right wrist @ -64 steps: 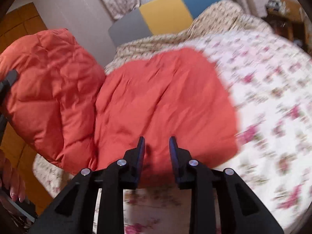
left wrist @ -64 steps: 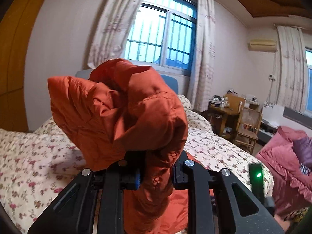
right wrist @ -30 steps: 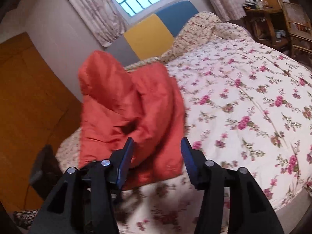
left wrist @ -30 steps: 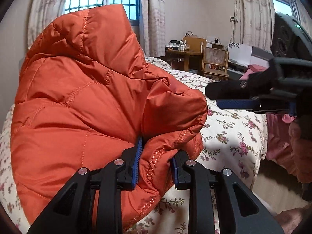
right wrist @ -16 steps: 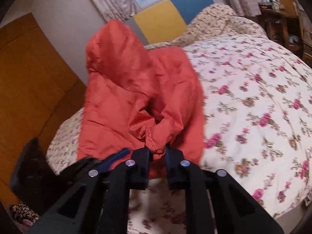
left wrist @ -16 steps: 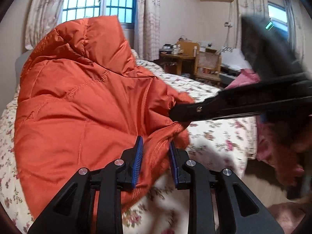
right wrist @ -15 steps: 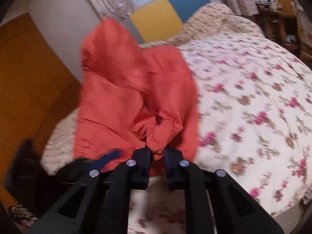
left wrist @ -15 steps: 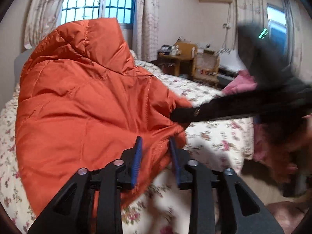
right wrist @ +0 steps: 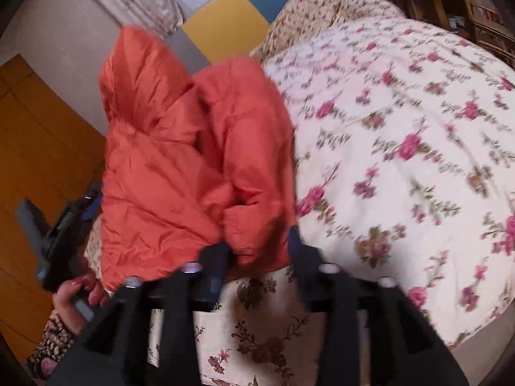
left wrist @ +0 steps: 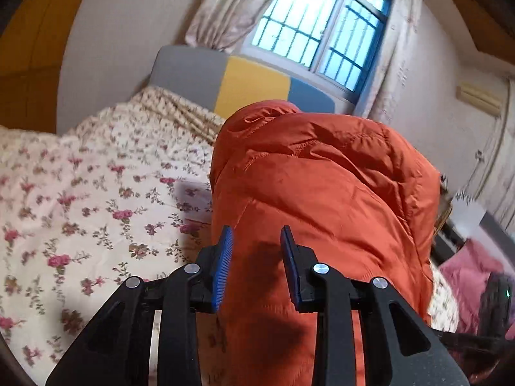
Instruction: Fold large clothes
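The orange padded jacket (right wrist: 193,160) is bunched on the floral bed (right wrist: 402,160) ahead of the right claw (right wrist: 257,251), whose jaws are opening off its cuff, while the left claw (left wrist: 256,251) is held released over it, presumably for regripping.

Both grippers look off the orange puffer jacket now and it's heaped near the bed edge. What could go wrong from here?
1. The puffy orange quilted jacket stands bunched with its hood up; unheld, it may spring open and lose the fold.
2. The right gripper is opening around a sleeve cuff; fabric could snag and drag.
3. The heap sits near the floral bedspread edge and might slide off.
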`<state>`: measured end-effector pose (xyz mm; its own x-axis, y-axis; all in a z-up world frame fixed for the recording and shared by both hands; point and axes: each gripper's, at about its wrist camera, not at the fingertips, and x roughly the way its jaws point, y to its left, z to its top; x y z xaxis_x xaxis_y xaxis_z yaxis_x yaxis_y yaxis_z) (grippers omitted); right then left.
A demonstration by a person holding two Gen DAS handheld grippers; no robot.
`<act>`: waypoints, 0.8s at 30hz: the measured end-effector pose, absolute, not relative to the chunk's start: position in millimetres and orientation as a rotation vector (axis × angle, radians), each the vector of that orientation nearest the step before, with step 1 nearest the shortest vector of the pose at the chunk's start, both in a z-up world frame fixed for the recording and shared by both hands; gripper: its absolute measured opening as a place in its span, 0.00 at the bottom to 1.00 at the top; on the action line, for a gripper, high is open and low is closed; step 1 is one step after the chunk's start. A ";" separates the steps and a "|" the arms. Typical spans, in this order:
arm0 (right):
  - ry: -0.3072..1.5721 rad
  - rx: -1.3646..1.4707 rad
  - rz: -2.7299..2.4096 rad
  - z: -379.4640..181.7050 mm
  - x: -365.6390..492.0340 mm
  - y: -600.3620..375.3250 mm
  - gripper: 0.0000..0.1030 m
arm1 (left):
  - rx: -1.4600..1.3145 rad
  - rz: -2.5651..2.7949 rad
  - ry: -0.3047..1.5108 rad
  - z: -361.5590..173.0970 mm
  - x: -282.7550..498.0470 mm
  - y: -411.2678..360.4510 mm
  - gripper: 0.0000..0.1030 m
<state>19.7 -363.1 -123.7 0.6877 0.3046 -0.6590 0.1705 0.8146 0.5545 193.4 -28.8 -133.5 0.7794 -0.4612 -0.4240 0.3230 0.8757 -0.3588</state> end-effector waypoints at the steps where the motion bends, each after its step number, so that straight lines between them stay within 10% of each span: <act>1: 0.789 0.616 0.077 -114.7 15.4 -367.0 0.40 | -0.264 -0.441 0.536 -134.4 198.2 -32.8 0.29; 24: 0.562 0.191 0.249 7.8 170.6 -257.2 0.32 | -0.301 -0.323 0.554 -109.7 268.0 -53.8 0.29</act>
<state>170.6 -257.2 7.8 0.8172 0.2844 -0.5013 -0.1804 0.9523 0.2461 268.0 -53.8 -109.7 0.8031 -0.3765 -0.4618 0.2165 0.9065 -0.3625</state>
